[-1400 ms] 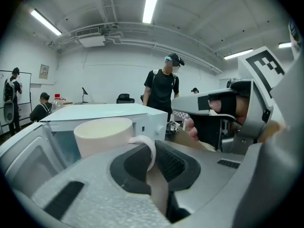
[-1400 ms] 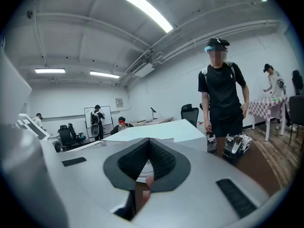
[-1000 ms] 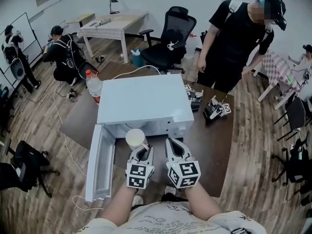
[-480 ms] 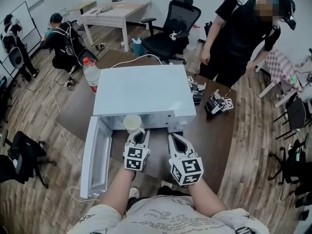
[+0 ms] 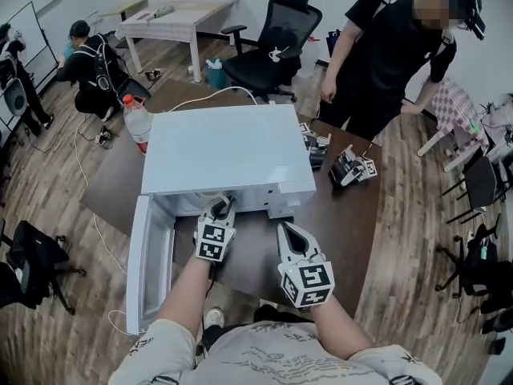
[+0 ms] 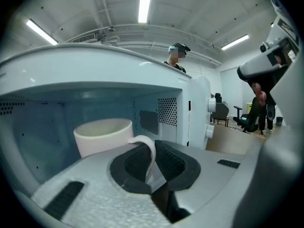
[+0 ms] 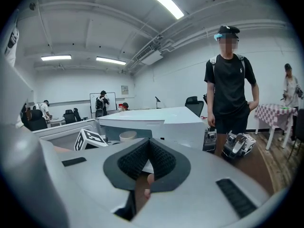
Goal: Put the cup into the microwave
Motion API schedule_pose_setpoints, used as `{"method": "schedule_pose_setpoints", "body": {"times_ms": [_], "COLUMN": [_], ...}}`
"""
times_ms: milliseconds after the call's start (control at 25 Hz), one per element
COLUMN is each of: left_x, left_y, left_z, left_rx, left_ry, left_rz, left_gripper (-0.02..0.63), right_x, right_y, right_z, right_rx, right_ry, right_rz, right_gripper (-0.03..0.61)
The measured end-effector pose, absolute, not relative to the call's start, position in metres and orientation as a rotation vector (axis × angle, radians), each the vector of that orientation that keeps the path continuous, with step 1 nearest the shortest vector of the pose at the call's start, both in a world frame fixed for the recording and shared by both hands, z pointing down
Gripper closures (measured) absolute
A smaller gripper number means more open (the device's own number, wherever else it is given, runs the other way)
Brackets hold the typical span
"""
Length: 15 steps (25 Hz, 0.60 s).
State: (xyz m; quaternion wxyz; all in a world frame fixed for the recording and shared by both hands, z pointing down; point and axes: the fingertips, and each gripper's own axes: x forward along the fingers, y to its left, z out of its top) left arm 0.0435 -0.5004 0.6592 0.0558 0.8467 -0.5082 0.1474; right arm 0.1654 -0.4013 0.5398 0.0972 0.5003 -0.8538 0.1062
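Note:
The white microwave (image 5: 220, 151) stands on the brown table with its door (image 5: 148, 259) swung open to the left. My left gripper (image 5: 223, 204) reaches into the opening, shut on the handle of a white cup (image 6: 102, 134). In the left gripper view the cup is inside the cavity, its handle (image 6: 150, 151) pinched between the black pads. In the head view the microwave's top hides the cup. From the right gripper view the cup's rim (image 7: 127, 136) shows in the opening. My right gripper (image 5: 288, 233) hovers over the table just right of the opening, shut and empty.
A water bottle (image 5: 136, 123) stands left of the microwave. Spare grippers (image 5: 350, 167) lie on the table's (image 5: 345, 231) far right. A person (image 5: 385, 46) stands behind the table by an office chair (image 5: 264, 54). The control knobs (image 6: 210, 118) are right of the cavity.
My left gripper has moved forward and down, carrying the cup from in front of the opening into the cavity. The right gripper has shifted a little.

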Motion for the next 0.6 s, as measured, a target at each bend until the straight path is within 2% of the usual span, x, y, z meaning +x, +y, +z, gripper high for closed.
{"method": "schedule_pose_setpoints", "body": {"times_ms": [600], "left_x": [0.041], "left_y": [-0.52], "left_z": [0.681], "left_rx": [2.571], "left_ry": [-1.502], "left_rz": [0.444], "left_gripper": [0.577], "right_x": [0.188], "right_y": [-0.396], "right_z": [0.549], "right_rx": [1.555], "right_ry": [-2.439], "right_rz": [0.303], "right_gripper": [0.569]}}
